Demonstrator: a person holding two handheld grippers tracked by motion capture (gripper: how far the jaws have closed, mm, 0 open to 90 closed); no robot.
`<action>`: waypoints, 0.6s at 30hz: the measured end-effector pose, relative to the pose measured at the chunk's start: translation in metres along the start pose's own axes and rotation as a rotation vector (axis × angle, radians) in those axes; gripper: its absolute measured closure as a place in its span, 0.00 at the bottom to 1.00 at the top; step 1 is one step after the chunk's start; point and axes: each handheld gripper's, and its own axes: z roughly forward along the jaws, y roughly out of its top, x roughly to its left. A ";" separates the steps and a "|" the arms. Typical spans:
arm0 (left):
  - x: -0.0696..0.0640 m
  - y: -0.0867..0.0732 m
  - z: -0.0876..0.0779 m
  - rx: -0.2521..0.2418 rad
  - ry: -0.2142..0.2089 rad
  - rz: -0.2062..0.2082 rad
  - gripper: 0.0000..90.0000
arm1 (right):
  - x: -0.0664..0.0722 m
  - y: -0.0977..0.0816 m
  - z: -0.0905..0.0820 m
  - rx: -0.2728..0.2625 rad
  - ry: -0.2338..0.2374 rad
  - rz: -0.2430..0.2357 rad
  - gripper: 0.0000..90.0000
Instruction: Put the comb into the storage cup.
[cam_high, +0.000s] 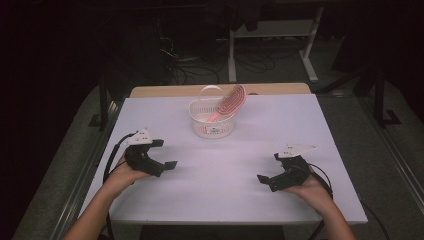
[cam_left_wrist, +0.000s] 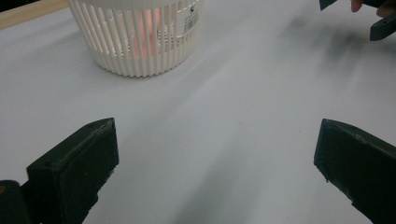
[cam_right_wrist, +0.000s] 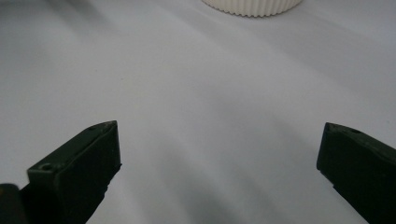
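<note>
A white slatted basket (cam_high: 212, 125) stands at the back middle of the white table (cam_high: 220, 190). A pink hairbrush (cam_high: 229, 103) leans inside it, its head sticking up over the rim. In the left gripper view the basket (cam_left_wrist: 135, 42) is ahead with pink showing through its slats. My left gripper (cam_high: 164, 154) rests on the table at the left, open and holding nothing. At the right, my right gripper (cam_high: 268, 170) is open too, with the basket's base (cam_right_wrist: 252, 6) far ahead of its jaws.
The other gripper's jaws (cam_left_wrist: 373, 18) show at the top right of the left gripper view. A wooden strip (cam_high: 220, 90) borders the table's far edge. Behind it are desk legs (cam_high: 310, 50) and cables (cam_high: 195, 70) on a dark floor.
</note>
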 end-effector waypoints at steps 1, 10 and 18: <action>-0.001 -0.002 0.000 -0.004 -0.005 -0.001 0.00 | 0.000 0.000 0.000 0.000 0.000 -0.001 0.00; -0.008 -0.017 -0.002 -0.014 -0.006 -0.003 0.00 | 0.000 0.000 0.000 0.003 -0.001 -0.003 0.00; -0.015 -0.035 0.001 0.003 0.002 -0.019 0.00 | 0.001 0.000 0.000 0.003 -0.002 -0.004 0.00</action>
